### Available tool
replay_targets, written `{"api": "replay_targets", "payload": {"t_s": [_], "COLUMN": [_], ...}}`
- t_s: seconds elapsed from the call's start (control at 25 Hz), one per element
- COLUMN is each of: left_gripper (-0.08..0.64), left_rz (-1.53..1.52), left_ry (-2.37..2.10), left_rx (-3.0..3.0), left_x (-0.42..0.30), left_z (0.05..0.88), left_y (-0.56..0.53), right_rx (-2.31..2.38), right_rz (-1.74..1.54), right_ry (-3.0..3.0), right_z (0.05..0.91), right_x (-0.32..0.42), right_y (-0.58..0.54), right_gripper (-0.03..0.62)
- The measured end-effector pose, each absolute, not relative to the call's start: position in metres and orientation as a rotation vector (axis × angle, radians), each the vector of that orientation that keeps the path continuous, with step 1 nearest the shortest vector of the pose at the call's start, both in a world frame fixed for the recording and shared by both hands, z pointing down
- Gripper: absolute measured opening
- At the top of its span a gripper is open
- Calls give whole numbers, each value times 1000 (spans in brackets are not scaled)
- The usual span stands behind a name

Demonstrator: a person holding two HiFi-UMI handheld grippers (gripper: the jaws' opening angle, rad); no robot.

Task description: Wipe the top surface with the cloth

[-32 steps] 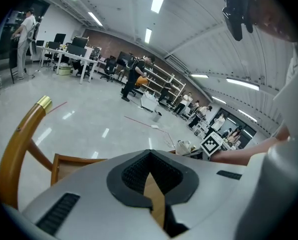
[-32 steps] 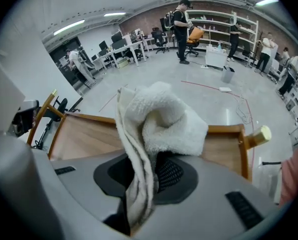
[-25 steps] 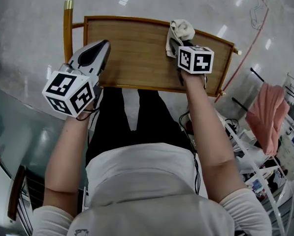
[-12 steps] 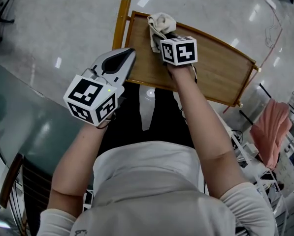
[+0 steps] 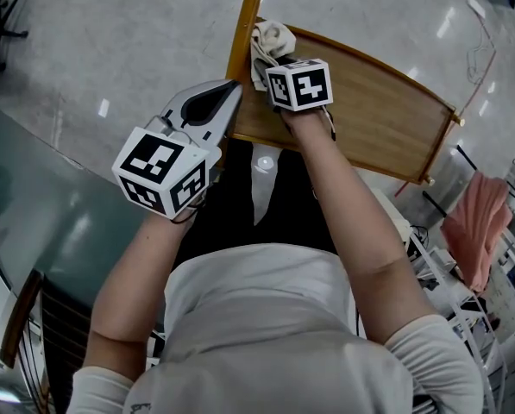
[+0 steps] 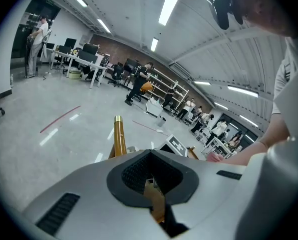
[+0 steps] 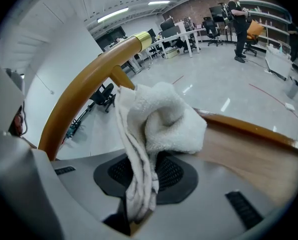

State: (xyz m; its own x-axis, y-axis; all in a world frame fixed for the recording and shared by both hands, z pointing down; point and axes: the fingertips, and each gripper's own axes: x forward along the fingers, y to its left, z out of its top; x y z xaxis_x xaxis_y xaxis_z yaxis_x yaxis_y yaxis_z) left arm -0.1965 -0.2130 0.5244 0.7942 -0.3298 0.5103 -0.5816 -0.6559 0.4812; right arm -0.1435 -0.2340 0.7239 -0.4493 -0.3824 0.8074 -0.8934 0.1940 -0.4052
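Observation:
The wooden top surface [image 5: 373, 102] with its raised rim lies ahead of me, slanting down to the right in the head view. A crumpled white cloth [image 5: 271, 41] rests on its far left corner, beside the brass-capped post [image 5: 243, 26]. My right gripper [image 5: 273, 61] is shut on the cloth [image 7: 161, 121], which bunches over the wood [image 7: 238, 156] in front of the jaws. My left gripper [image 5: 229, 90] hovers at the surface's left edge, shut and holding nothing. In the left gripper view the left gripper [image 6: 156, 210] has its jaws together, with the post [image 6: 119, 136] beyond them.
A glass table [image 5: 41, 222] is at my left. A pink cloth [image 5: 474, 229] hangs on a white rack at the right. The grey polished floor [image 5: 110, 33] surrounds the stand. People and desks [image 6: 84, 59] are far off in the hall.
My right gripper has dragged the cloth leftward along the surface, from the right part to the far left corner by the post. The left gripper has stayed near the left edge.

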Motion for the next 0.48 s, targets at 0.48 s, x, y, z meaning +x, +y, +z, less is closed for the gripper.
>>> {"api": "replay_targets", "payload": {"t_s": [0.48], "left_gripper": [6], "left_rz": [510], "left_ry": [-643], "left_rx": [2342], "left_x": [-187], "left_z": [528], "left_y": [-204], "right_rx": [1049], "right_rz": [1354], "right_ry": [-1923], "right_z": [740], "right_x": [-207], "right_y": [-118], "right_gripper": [100]}}
